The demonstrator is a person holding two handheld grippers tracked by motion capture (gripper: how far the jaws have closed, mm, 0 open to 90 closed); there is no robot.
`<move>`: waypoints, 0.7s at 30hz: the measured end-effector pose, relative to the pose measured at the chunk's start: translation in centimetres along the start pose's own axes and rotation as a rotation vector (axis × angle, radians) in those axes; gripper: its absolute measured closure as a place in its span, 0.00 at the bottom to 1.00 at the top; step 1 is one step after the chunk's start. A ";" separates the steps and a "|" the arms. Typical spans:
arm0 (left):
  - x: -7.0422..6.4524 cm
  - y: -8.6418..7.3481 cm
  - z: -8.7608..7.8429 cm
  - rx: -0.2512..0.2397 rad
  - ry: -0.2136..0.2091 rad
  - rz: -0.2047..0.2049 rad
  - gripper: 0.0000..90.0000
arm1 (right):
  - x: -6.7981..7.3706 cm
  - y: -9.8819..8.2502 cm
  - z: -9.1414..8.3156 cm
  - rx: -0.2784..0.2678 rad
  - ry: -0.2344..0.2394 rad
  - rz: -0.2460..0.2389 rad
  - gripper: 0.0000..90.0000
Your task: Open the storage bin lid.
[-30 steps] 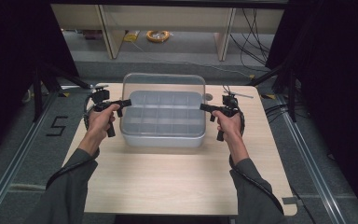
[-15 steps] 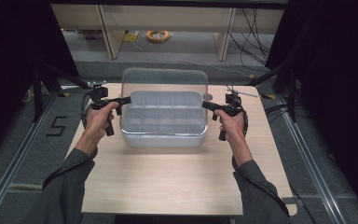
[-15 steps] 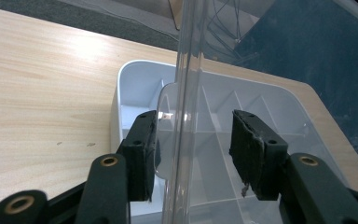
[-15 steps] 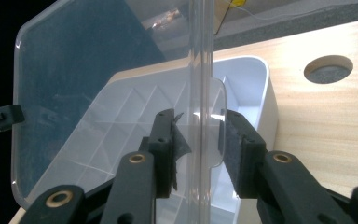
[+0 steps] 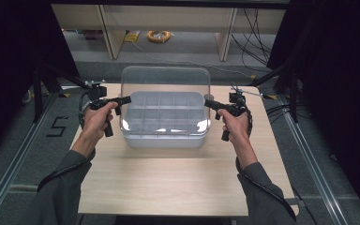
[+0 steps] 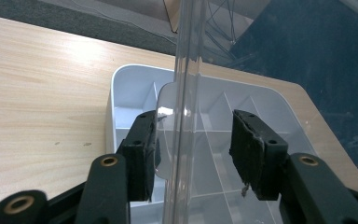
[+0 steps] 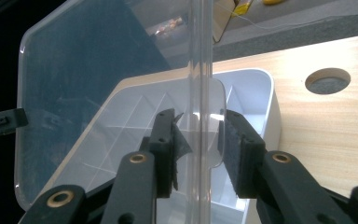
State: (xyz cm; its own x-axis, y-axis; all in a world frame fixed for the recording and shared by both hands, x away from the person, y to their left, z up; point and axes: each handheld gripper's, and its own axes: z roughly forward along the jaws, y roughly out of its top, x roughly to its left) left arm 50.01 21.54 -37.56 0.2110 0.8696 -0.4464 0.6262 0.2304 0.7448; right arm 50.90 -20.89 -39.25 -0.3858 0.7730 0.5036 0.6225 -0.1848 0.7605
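Compartment box [image 5: 164,126] sits mid-desk [image 5: 178,183], long axis running left-right. Its clear lid [image 5: 166,79] is tilted up from the front, hinged along the far side. Left tongs [image 5: 122,100] narrow, clamped on the lid's left tab; right tongs [image 5: 209,103] narrow, clamped on the right tab.

Lid [image 5: 166,82] stands raised behind divided box [image 5: 165,126] on table [image 5: 178,183]
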 end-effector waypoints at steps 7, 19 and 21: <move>-0.5 -0.7 -1.3 -0.010 -0.008 0.013 0.56 | 1.0 -0.3 -1.4 -0.016 -0.002 0.005 0.76; -0.7 -4.0 -3.5 -0.005 -0.028 0.030 0.55 | 1.8 -2.7 -3.9 -0.028 0.021 -0.037 0.78; -0.8 -4.7 -4.0 0.002 -0.029 0.047 0.56 | 1.8 -3.4 -4.4 -0.031 0.029 -0.049 0.78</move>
State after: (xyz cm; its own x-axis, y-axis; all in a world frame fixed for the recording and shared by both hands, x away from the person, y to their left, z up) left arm 43.93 21.53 -38.74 0.2615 0.8664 -0.4254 0.6170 0.1889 0.7639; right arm 45.06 -21.54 -39.15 -0.4350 0.7639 0.4766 0.5814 -0.1659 0.7965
